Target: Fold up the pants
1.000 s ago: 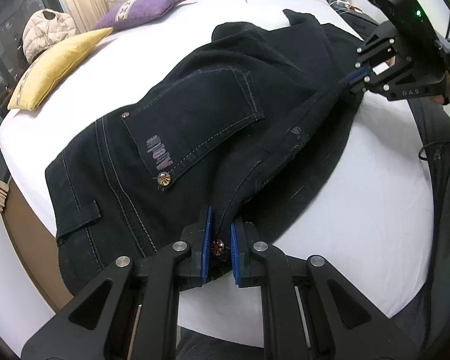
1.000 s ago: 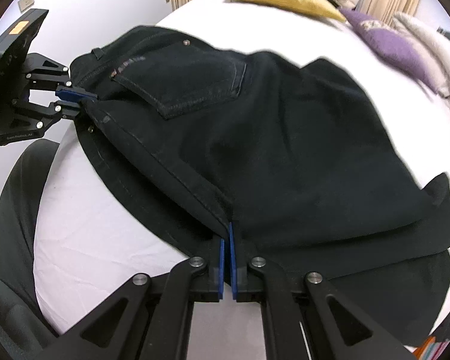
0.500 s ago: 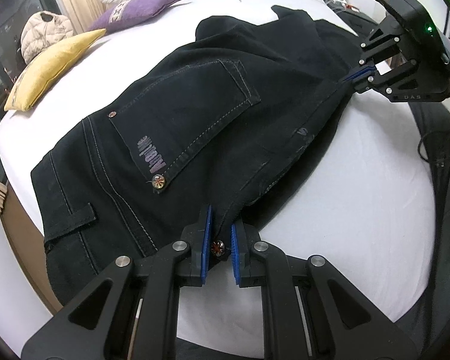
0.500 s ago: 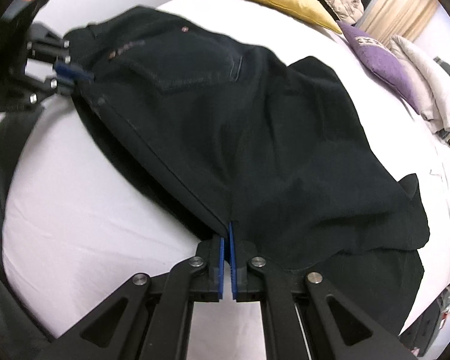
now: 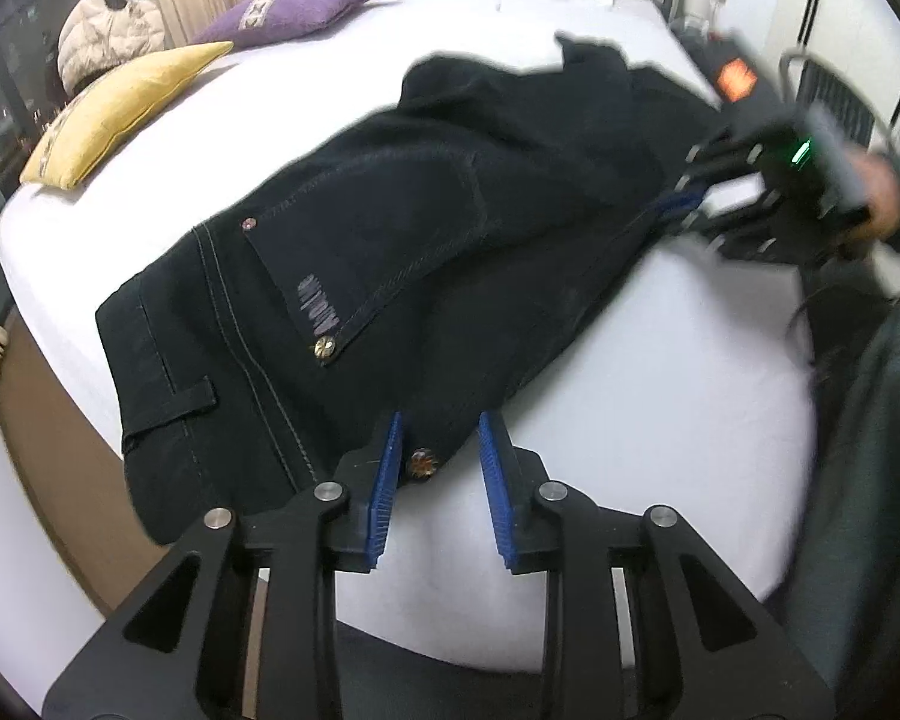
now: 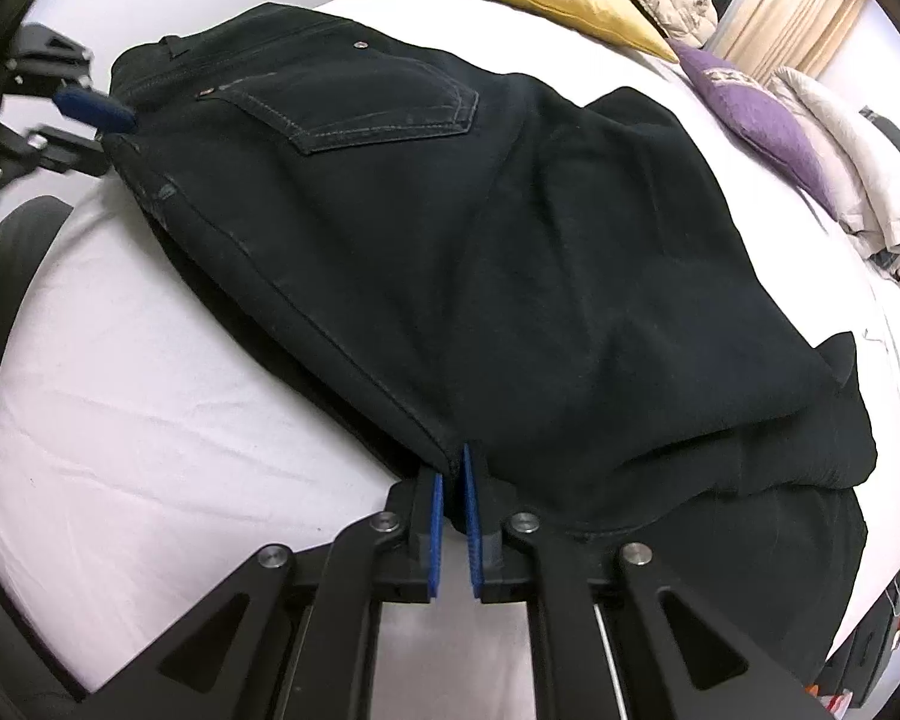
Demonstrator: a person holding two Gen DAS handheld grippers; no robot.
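Note:
Black pants [image 5: 390, 252] lie folded lengthwise on the white bed [image 5: 660, 360], back pocket up. My left gripper [image 5: 439, 426] is at the waistband corner. Its jaws are opening, and the corner with its metal button [image 5: 420, 463] sits loose between the blue pads [image 5: 390, 480]. My right gripper [image 6: 452, 468] holds the near folded edge of the pants [image 6: 450, 210] further down the legs. Its pads have only a thin gap, just starting to part, with cloth in it. Each gripper shows blurred in the other's view, the right gripper [image 5: 684, 207] and the left gripper [image 6: 99, 120].
A yellow cushion [image 5: 120, 102], a purple cushion [image 5: 294, 6] and a beige puffy item [image 5: 108, 24] lie at the bed's far side. Folded pale bedding [image 6: 840, 138] sits beside them. A person's hand [image 5: 876, 198] and dark clothing [image 5: 870, 480] are at the near side.
My left jaws have parted from the waistband corner. The pants have sunk flatter onto the bed. The right gripper has come lower, and its pads show a slightly wider gap.

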